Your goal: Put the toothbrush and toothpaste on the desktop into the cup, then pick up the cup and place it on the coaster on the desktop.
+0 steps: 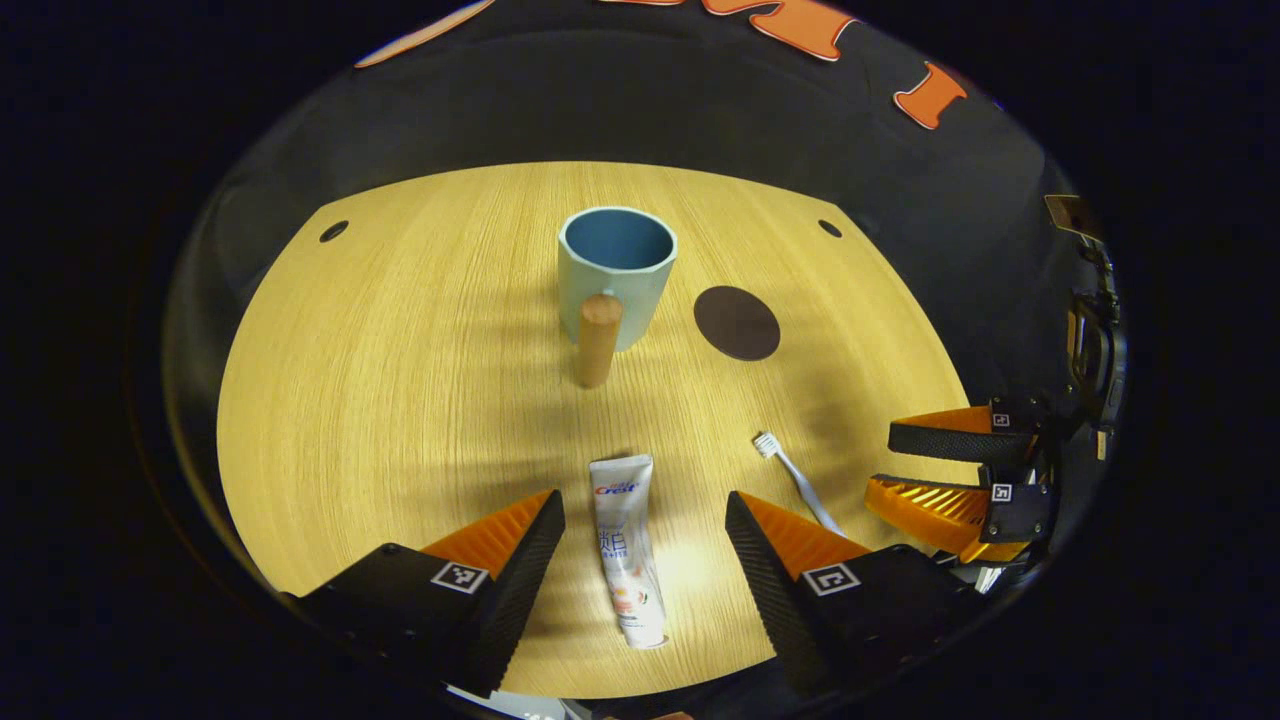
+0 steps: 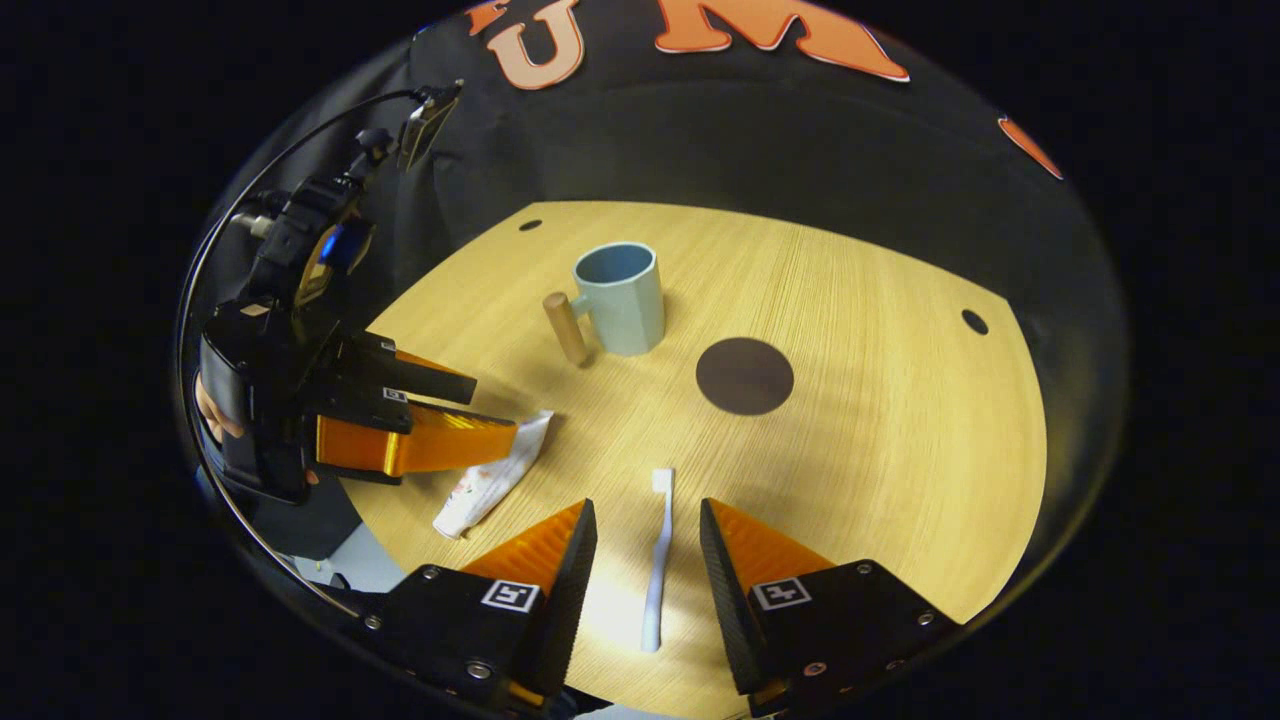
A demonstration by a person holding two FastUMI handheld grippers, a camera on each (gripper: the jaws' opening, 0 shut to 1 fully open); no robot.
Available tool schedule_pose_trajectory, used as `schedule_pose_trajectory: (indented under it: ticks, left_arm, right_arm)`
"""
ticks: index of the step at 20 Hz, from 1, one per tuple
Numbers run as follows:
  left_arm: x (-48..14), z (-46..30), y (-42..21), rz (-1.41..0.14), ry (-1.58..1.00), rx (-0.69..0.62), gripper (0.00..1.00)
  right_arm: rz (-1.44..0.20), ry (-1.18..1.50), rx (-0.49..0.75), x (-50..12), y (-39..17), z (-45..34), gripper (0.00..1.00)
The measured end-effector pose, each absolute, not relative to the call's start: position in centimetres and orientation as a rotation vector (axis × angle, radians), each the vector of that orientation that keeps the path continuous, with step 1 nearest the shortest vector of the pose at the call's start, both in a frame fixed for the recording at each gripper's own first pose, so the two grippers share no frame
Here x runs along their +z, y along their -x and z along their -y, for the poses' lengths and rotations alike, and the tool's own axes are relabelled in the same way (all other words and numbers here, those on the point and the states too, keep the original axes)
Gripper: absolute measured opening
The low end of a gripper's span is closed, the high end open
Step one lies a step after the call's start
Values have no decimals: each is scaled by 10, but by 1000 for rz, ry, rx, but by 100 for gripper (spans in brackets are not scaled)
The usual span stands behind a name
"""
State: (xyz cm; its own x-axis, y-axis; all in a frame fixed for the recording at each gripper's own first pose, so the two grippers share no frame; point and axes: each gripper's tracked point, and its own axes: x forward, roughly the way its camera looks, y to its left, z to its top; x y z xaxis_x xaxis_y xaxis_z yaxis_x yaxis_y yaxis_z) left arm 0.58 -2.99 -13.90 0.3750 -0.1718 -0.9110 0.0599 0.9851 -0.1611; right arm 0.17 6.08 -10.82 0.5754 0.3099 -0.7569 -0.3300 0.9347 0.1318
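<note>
On our left, the left gripper (image 1: 645, 520) hangs low over the wooden desktop (image 1: 400, 400) with its fingers spread, and the toothpaste tube (image 1: 627, 550) lies flat in the gap, touching neither pad. Its long axis runs straight along our line of sight, cap end toward us, so we judge a descent and a squeeze across its width is what comes next. The blue cup (image 1: 615, 275) stands upright straight beyond, wooden handle facing us, the dark coaster (image 1: 737, 322) just to its right. On our right, the right gripper (image 2: 648, 560) is likewise spread, the toothbrush (image 2: 657, 560) lengthwise between its fingers, bristles pointing away.
</note>
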Motion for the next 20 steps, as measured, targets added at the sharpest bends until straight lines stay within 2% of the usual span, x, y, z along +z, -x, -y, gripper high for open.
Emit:
schedule_pose_trajectory:
  ticks: [2,5,6,7,9,11,12,13,14,15,16,17,19,20]
  left_arm:
    - [-134,25,-7,-1231,91,-136,96]
    - [-139,29,9,-1345,111,-128,96]
    - [-138,25,7,-1359,94,-125,98]
    - [-137,21,1,-1359,84,-111,89]
    - [-129,19,-12,-1383,98,-102,87]
    - [-135,18,-3,-1403,87,-88,78]
    - [-137,17,-5,-1409,84,-79,67]
    - [-138,20,-6,-1422,99,-81,45]
    - [-137,21,-9,-1433,104,-85,40]
    - [-138,18,-12,-1435,103,-83,41]
    - [-129,18,-16,-1425,115,-77,41]
    - [-129,16,-17,-1419,114,-79,25]
    - [-126,17,-20,-1387,104,-109,17]
    - [-126,16,-17,-1389,120,-115,16]
  right_arm:
    - [-952,55,360,-126,-1,-56,54]
    - [-1028,53,379,-151,5,-62,53]
    - [-1054,44,381,-161,8,-64,49]
    - [-1074,34,385,-168,10,-65,43]
    - [-1084,47,373,-171,8,-63,36]
    - [-1095,63,364,-176,10,-64,30]
    - [-1103,65,363,-179,10,-65,27]
    - [-1120,63,362,-184,12,-65,22]
    - [-1101,53,362,-180,10,-64,17]
    - [-1102,43,357,-183,9,-64,15]
    - [-1090,14,363,-182,7,-69,9]
    - [-1085,-6,364,-181,8,-69,7]
    - [-1056,-33,372,-180,6,-69,5]
    - [-1045,-38,373,-180,4,-70,4]
